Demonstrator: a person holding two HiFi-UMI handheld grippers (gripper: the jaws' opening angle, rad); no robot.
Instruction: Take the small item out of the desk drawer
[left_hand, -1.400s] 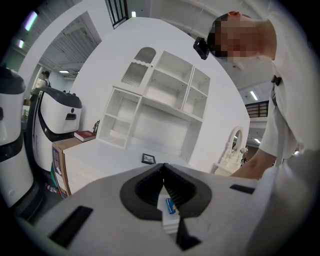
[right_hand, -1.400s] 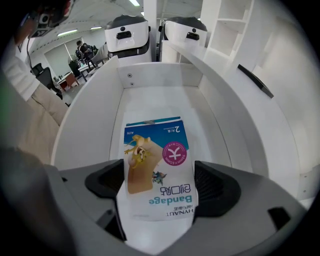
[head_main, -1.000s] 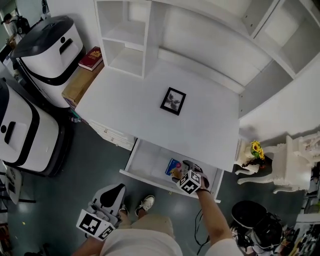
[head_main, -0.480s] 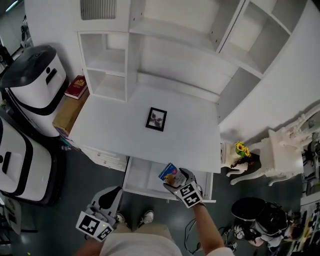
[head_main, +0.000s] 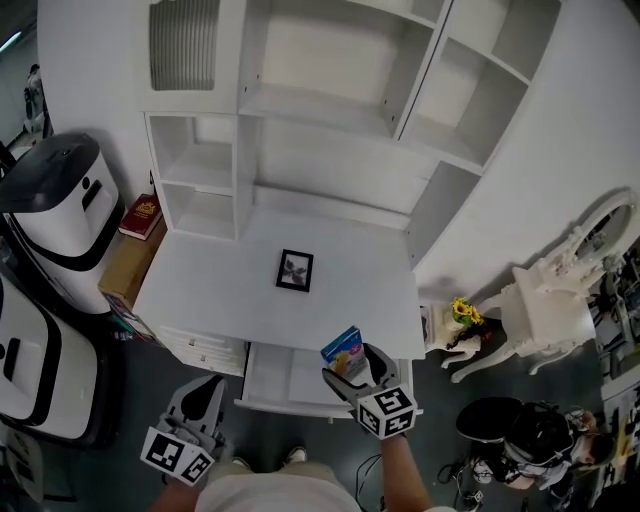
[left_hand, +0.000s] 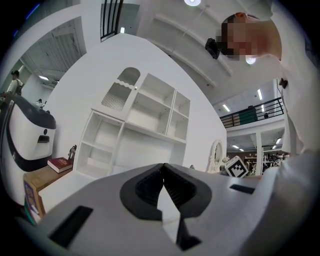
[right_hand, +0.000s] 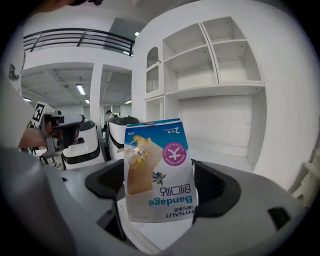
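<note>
My right gripper (head_main: 352, 366) is shut on a small blue-and-white bandage box (head_main: 343, 353), held above the open desk drawer (head_main: 283, 378) near the desk's front edge. In the right gripper view the bandage box (right_hand: 160, 170) stands upside down between the jaws and fills the middle. My left gripper (head_main: 205, 398) hangs low at the left, below the drawer and apart from it. In the left gripper view its jaws (left_hand: 163, 187) meet at the tips with nothing between them.
A small framed picture (head_main: 294, 270) lies on the white desk top (head_main: 220, 290). White shelves (head_main: 330, 90) rise behind. Black-and-white bins (head_main: 55, 215) and a red book (head_main: 140, 217) stand at the left. A white ornate chair (head_main: 545, 300) and yellow flowers (head_main: 461, 309) are at the right.
My right gripper has lifted the bandage box up out of the drawer. The head view has tilted up, showing more of the shelves. The left gripper stays low.
</note>
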